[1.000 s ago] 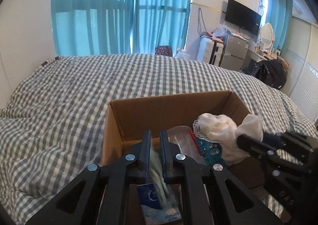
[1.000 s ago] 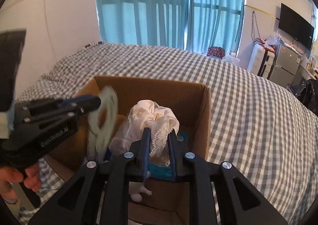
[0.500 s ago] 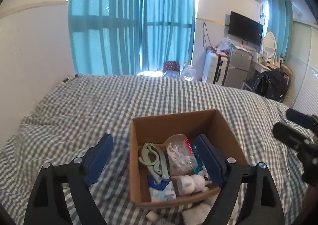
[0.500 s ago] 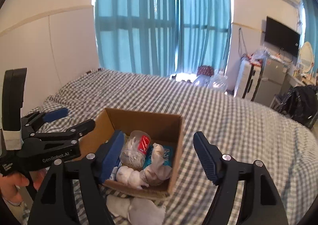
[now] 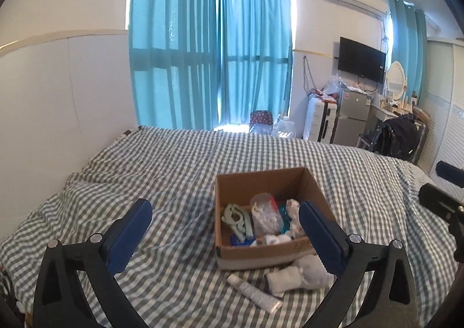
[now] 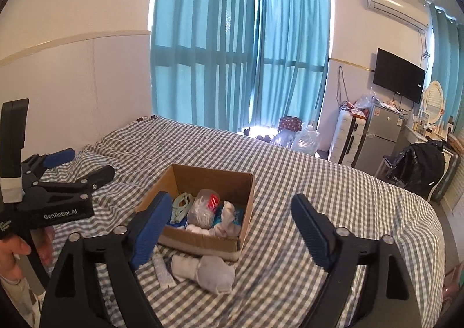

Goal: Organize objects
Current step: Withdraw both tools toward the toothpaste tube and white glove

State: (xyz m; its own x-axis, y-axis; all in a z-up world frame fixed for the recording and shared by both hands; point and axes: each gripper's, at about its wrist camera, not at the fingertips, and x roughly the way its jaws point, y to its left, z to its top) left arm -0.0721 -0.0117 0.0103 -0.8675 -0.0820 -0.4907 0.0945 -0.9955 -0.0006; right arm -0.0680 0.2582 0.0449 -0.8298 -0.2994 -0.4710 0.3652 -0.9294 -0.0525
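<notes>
On checked bedding [image 5: 179,171], square cardboard box [image 5: 255,180], soft white socks [image 5: 301,273] beside.

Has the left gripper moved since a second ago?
Yes. The left gripper has pulled back and up from the cardboard box, which now looks smaller, and its jaws have opened.

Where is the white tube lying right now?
In the left wrist view, the white tube lies on the checked bedspread, just before the cardboard box, left of the socks.
</notes>
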